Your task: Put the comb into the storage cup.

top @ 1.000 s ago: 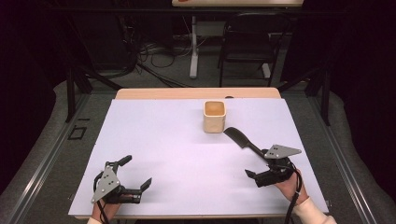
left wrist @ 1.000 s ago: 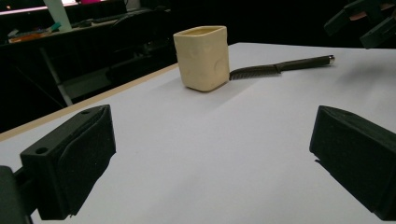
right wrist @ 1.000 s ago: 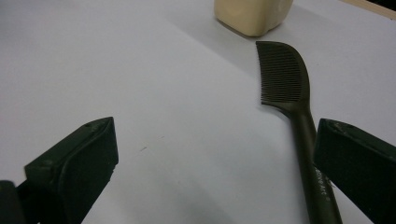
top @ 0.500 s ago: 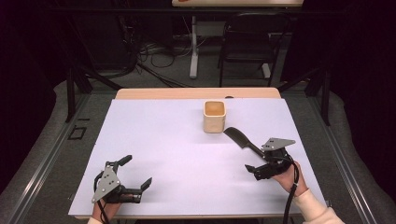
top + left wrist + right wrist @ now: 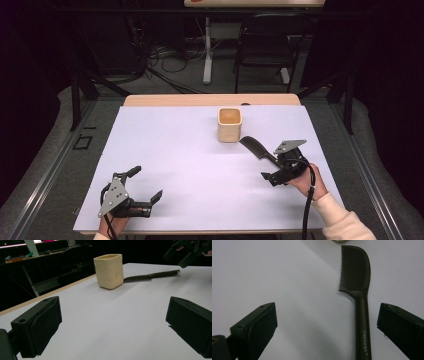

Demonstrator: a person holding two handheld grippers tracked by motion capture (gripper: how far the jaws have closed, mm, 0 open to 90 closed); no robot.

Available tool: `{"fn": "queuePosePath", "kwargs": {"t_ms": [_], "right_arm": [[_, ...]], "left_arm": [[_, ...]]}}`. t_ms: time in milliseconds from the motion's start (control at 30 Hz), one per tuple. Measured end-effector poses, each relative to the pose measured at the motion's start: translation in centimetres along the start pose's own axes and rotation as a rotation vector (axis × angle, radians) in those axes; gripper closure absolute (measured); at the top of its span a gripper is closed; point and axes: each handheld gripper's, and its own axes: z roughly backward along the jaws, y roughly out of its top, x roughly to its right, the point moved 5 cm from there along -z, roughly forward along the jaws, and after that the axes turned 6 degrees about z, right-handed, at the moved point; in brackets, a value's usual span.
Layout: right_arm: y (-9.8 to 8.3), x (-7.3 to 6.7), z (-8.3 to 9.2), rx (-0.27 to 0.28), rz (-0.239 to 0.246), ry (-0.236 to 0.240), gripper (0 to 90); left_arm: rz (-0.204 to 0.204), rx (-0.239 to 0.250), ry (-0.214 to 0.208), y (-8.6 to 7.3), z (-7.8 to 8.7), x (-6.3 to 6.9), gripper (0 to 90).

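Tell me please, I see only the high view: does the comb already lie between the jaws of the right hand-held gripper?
Observer: Yes. In the right gripper view the comb has its handle between the open jaws of the right hand-held gripper, nearer the right-side jaw, and neither jaw touches it.
Operator: Is something written on it?
Observer: The handle bears small pale letters, "CreativeArt".
Operator: Where does the left hand-held gripper point?
Observer: In the left gripper view its jaws stand wide open and aim toward the cream cup.
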Motion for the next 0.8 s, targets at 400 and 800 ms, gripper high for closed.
{"fn": "queuePosePath", "kwargs": {"t_ms": [400,800], "right_arm": [[1.0,1.1,-0.4,-0.068,0.008,-0.003,0.0],[2.4,2.0,-0.7,-0.142,0.022,0.009,0.4]], "left_arm": [[0.001,0.001,0.000,0.0,0.0,0.0,0.3],[0.002,0.004,-0.004,0.0,0.0,0.0,0.3]]}}
